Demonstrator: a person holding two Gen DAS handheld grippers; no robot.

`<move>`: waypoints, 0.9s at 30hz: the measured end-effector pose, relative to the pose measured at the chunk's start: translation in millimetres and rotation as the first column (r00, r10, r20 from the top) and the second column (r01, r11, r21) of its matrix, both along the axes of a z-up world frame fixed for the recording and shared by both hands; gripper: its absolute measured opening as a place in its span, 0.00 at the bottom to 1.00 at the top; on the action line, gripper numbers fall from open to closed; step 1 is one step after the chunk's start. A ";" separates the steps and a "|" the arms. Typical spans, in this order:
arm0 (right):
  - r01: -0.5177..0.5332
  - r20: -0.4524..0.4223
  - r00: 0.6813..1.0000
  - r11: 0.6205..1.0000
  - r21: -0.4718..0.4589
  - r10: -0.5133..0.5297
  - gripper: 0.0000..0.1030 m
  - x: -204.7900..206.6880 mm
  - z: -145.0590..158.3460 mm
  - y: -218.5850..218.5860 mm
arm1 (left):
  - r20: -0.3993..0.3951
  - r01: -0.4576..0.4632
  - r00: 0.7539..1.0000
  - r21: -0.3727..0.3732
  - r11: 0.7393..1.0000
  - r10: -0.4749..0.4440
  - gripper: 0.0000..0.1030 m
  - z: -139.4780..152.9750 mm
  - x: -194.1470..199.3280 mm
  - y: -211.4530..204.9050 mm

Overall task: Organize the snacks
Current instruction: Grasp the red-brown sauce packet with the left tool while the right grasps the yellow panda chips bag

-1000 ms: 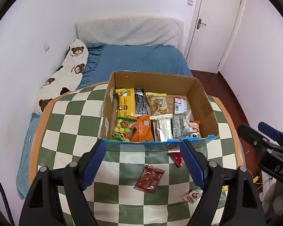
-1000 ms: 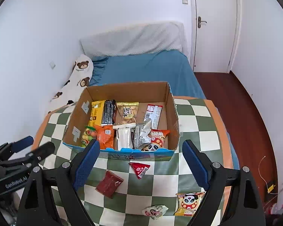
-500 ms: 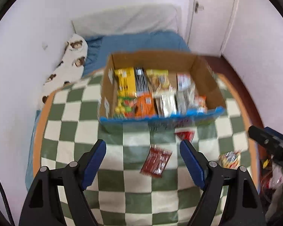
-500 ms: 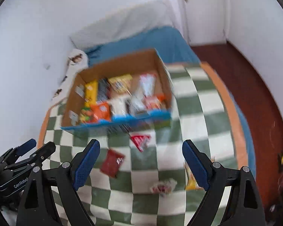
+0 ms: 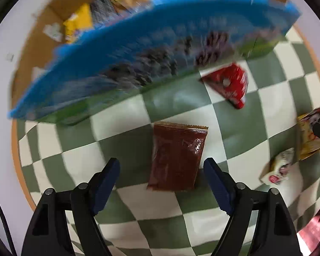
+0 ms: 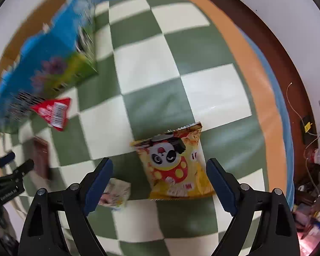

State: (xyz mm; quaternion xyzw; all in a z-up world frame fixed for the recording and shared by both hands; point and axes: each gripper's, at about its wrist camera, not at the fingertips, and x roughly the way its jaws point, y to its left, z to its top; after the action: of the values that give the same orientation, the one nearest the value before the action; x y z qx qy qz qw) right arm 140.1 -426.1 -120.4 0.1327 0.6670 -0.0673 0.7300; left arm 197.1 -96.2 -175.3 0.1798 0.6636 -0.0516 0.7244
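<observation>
With jaws wide and empty, the left gripper [image 5: 161,170] is aimed down over the brown packet [image 5: 177,156] and the right gripper [image 6: 160,171] over the panda packet [image 6: 175,164], each lined up for pickup from the surface [image 6: 151,64].

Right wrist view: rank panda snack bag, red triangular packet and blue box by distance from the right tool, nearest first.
1. panda snack bag, lying between the open fingers of the right tool.
2. red triangular packet, up-left on the cloth.
3. blue box, far upper left.

One cardboard box [image 5: 138,49] sits on the tabletop [image 6: 151,68]. Four loose snack packets: brown [image 5: 177,157], red [image 5: 228,85], yellow panda [image 6: 177,164], white [image 5: 277,166].
</observation>
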 end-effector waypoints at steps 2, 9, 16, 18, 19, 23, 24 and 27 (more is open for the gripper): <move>-0.032 -0.009 0.999 0.999 -0.028 0.032 0.88 1.0 -11.0 4.1 | -0.039 0.025 0.999 0.018 1.000 -0.025 0.77 -15.4 2.4 -6.1; -0.059 -0.034 0.998 0.997 -0.041 0.057 0.67 4.2 -33.4 8.7 | -0.067 -0.035 0.997 -0.040 0.999 0.033 0.53 -34.0 3.8 -2.5; -0.093 -0.066 0.993 0.996 0.013 0.094 0.58 -6.2 -43.8 13.3 | -0.141 -0.294 0.952 -0.157 0.943 0.273 0.53 -30.7 -22.4 41.8; -0.099 -0.088 0.991 0.994 0.043 0.102 0.58 -15.4 -46.8 15.4 | -0.173 -0.350 0.931 -0.173 0.921 0.321 0.53 -32.2 -38.4 54.6; -0.102 -0.099 0.989 0.993 0.054 0.107 0.57 -20.8 -48.4 16.1 | -0.192 -0.371 0.922 -0.183 0.910 0.337 0.53 -33.3 -45.4 59.6; -0.116 -0.144 0.981 0.988 0.098 0.129 0.55 -46.7 -52.3 16.9 | -0.244 -0.423 0.894 -0.188 0.886 0.375 0.53 -39.7 -73.9 76.4; -0.117 -0.153 0.979 0.987 0.106 0.133 0.55 -52.4 -52.9 16.3 | -0.251 -0.427 0.891 -0.183 0.886 0.378 0.53 -41.3 -79.1 78.9; -0.135 -0.172 0.973 0.984 0.113 0.153 0.55 -66.1 -55.2 16.9 | -0.264 -0.433 0.886 -0.179 0.884 0.380 0.53 -46.7 -88.6 83.1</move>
State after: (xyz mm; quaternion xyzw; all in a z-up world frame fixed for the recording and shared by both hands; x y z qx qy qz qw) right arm 73.9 -409.1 -175.7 0.1139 0.7408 0.0080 0.6619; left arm 108.5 -13.1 -222.0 -0.0573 0.7523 0.0051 0.6563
